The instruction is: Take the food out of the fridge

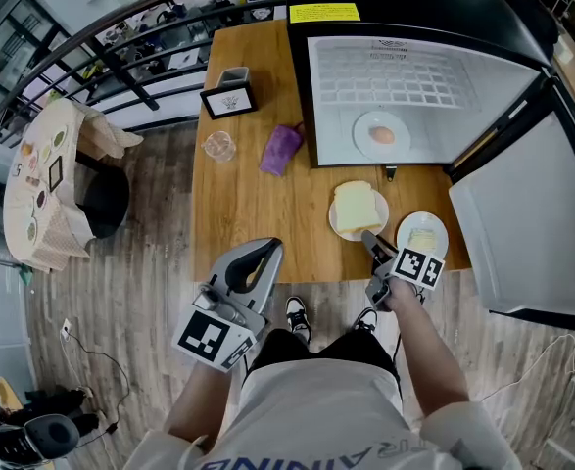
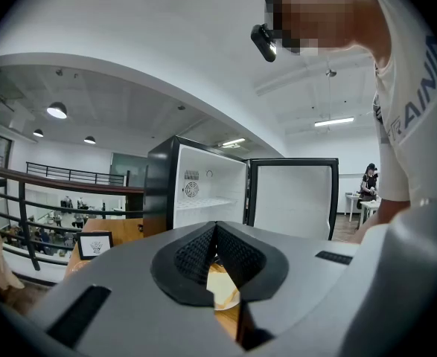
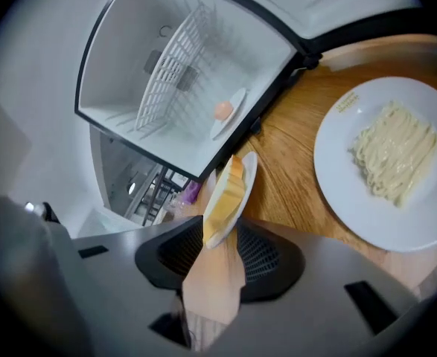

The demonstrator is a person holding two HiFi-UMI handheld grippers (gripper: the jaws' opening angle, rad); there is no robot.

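Note:
The fridge (image 1: 405,96) stands open at the table's far right. Inside it a white plate holds a round peach-coloured food (image 1: 381,135), which shows in the right gripper view too (image 3: 222,111). Two plates rest on the wooden table (image 1: 248,204) in front of the fridge. One carries a thick slice of bread (image 1: 357,208), the other pale noodles (image 1: 422,238). My right gripper (image 1: 377,250) is at the bread plate's near rim, open. The plate's edge (image 3: 229,192) stands at its tips with table showing between the jaws. My left gripper (image 1: 264,254) hovers at the table's front edge, shut and empty.
The fridge door (image 1: 527,223) swings out on the right, beside the noodle plate. A black card stand (image 1: 230,94), a glass (image 1: 218,146) and a purple cloth (image 1: 280,149) sit on the table's far left part. A railing and a round table (image 1: 42,179) lie left.

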